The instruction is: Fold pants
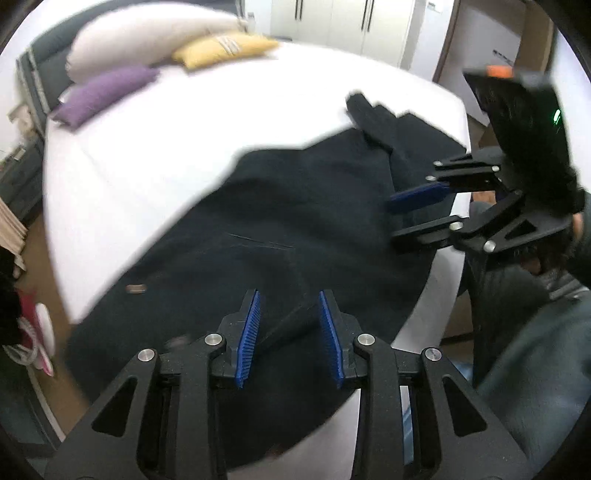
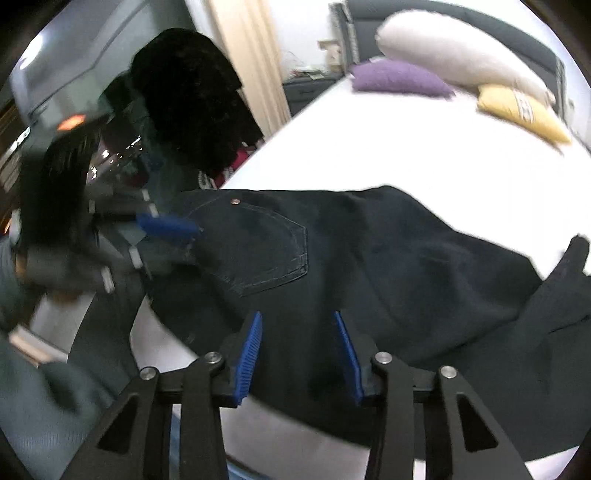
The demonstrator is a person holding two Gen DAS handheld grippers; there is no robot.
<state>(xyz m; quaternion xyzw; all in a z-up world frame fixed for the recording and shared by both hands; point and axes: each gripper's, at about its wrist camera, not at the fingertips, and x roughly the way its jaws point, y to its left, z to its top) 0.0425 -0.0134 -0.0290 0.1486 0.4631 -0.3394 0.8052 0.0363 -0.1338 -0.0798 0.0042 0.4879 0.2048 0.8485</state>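
Observation:
Dark navy pants (image 1: 280,221) lie spread across the near side of a white bed (image 1: 221,122). Their waist with a stitched back pocket (image 2: 258,247) is at the left in the right wrist view, and the legs (image 2: 461,288) run to the right. My left gripper (image 1: 290,306) is open just above the waist end, with a raised ridge of fabric between its blue pads, not clamped. My right gripper (image 2: 297,325) is open over the pants' middle near the bed's front edge. It also shows in the left wrist view (image 1: 402,218), open. The left gripper shows blurred in the right wrist view (image 2: 166,236).
A purple pillow (image 1: 107,96), a yellow pillow (image 1: 225,48) and a long white pillow (image 1: 147,37) lie at the head of the bed. White wardrobe doors (image 1: 332,22) stand behind. A dark garment (image 2: 192,96) hangs by a beige curtain (image 2: 251,62) at the bedside.

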